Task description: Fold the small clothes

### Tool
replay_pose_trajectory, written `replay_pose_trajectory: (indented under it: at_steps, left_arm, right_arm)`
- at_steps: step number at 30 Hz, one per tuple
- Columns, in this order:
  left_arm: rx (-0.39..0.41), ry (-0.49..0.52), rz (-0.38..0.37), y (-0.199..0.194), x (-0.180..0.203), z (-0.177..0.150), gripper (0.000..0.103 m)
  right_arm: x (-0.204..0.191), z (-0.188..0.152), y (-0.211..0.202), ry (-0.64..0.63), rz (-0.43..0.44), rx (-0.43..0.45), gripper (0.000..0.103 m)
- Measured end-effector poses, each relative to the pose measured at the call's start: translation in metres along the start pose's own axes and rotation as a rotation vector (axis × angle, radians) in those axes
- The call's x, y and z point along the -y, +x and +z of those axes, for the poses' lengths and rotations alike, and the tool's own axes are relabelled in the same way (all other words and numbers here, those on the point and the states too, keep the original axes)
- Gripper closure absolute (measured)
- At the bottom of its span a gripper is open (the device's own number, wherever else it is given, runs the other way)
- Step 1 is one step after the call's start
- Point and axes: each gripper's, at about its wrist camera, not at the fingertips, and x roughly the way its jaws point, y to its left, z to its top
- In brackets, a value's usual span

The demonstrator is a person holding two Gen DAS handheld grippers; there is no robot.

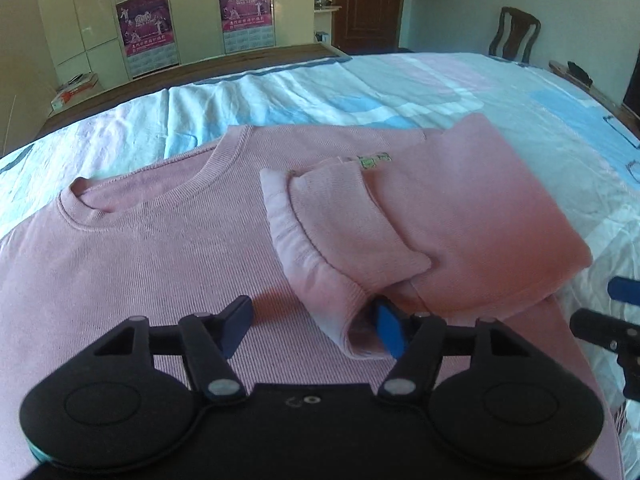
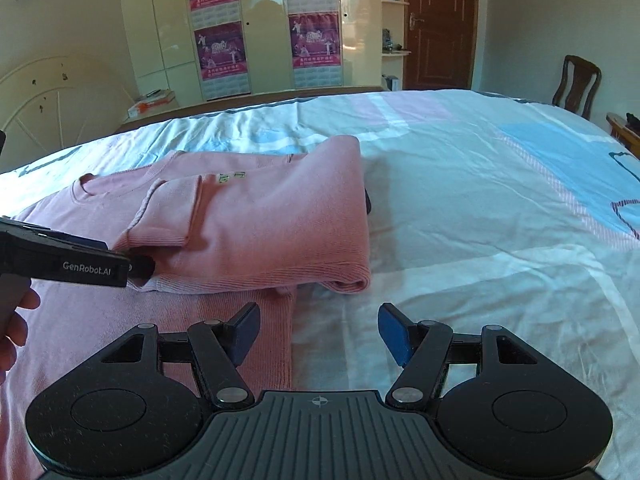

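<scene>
Black linkage arms and blue finger pads fill the foreground: the left gripper (image 1: 314, 326) hovers low over a pink ribbed-knit sweater (image 1: 160, 248), its jaws spread wide, with the sleeve's ribbed cuff (image 1: 344, 308) lying between them, the right pad touching the cuff's open end. Nothing is clamped. The right gripper (image 2: 319, 332) sits just off the garment's right edge, jaws likewise apart and empty, over the pale blue, pink and white patchwork bedsheet (image 2: 480, 220).

That sweater lies flat on the bed, round neckline (image 1: 144, 192) toward the wardrobe. Its right side is folded over the chest, with the sleeve doubled back on top, so I judge the first side fold is finishing and the sleeve is just being laid down.

Next, I would expect the left gripper to clear the cuff without dragging it, then both to work the unfolded left side, pinching shoulder and hem together so the knit crosses evenly.
</scene>
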Motion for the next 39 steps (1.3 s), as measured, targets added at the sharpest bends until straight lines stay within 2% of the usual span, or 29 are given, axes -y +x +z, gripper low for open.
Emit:
replay_pose_trajectory:
  at_steps: [1, 4, 5, 7, 12, 16, 21, 23, 24, 29, 33, 34, 36, 38, 39]
  left_arm:
    - [0.008, -0.009, 0.007, 0.002, -0.002, 0.002, 0.04]
    - [0.043, -0.033, 0.019, 0.005, -0.007, 0.008, 0.066]
    - [0.054, -0.049, 0.021, 0.004, -0.01, 0.01, 0.079]
    - [0.091, -0.096, 0.016, -0.002, -0.017, 0.014, 0.092]
    - [0.177, -0.188, -0.009, -0.024, -0.04, 0.019, 0.093]
    - [0.251, -0.275, -0.016, -0.05, -0.062, 0.024, 0.093]
    - [0.293, -0.303, 0.016, -0.072, -0.085, 0.022, 0.093]
    - [0.295, -0.318, 0.044, -0.076, -0.096, 0.015, 0.094]
    - [0.291, -0.329, 0.06, -0.077, -0.102, 0.011, 0.093]
    - [0.223, -0.377, 0.12, -0.067, -0.128, -0.018, 0.093]
    - [0.104, -0.398, 0.118, -0.048, -0.134, -0.038, 0.088]
    - [0.079, -0.411, 0.115, -0.046, -0.135, -0.042, 0.083]
    - [0.081, -0.44, 0.116, -0.051, -0.138, -0.05, 0.073]
    - [0.085, -0.464, 0.115, -0.056, -0.142, -0.054, 0.041]
    - [0.093, -0.481, 0.114, -0.059, -0.145, -0.054, 0.036]
  right_arm:
    - [0.0, -0.001, 0.002, 0.001, -0.004, -0.002, 0.038]
    - [0.0, -0.001, 0.009, 0.011, -0.019, -0.006, 0.038]
    - [-0.001, 0.001, 0.012, 0.016, -0.019, -0.007, 0.038]
    - [-0.002, 0.002, 0.016, 0.021, -0.036, -0.001, 0.038]
    - [0.0, 0.006, 0.025, 0.046, -0.064, -0.004, 0.038]
    - [0.001, 0.008, 0.028, 0.076, -0.043, -0.004, 0.038]
    - [-0.019, 0.014, 0.034, -0.005, -0.033, 0.03, 0.038]
    - [-0.027, 0.016, 0.037, -0.037, -0.036, 0.037, 0.068]
    - [-0.028, 0.018, 0.041, -0.033, -0.023, 0.027, 0.097]
    - [-0.02, 0.017, 0.044, 0.012, -0.038, 0.034, 0.097]
    - [-0.015, 0.012, 0.045, 0.046, -0.036, 0.012, 0.096]
    - [-0.016, 0.012, 0.043, 0.041, -0.03, 0.013, 0.096]
    - [-0.015, 0.012, 0.04, 0.034, -0.018, -0.007, 0.096]
    - [-0.01, 0.011, 0.033, 0.044, 0.006, -0.014, 0.096]
    - [-0.008, 0.01, 0.029, 0.055, 0.016, -0.014, 0.096]
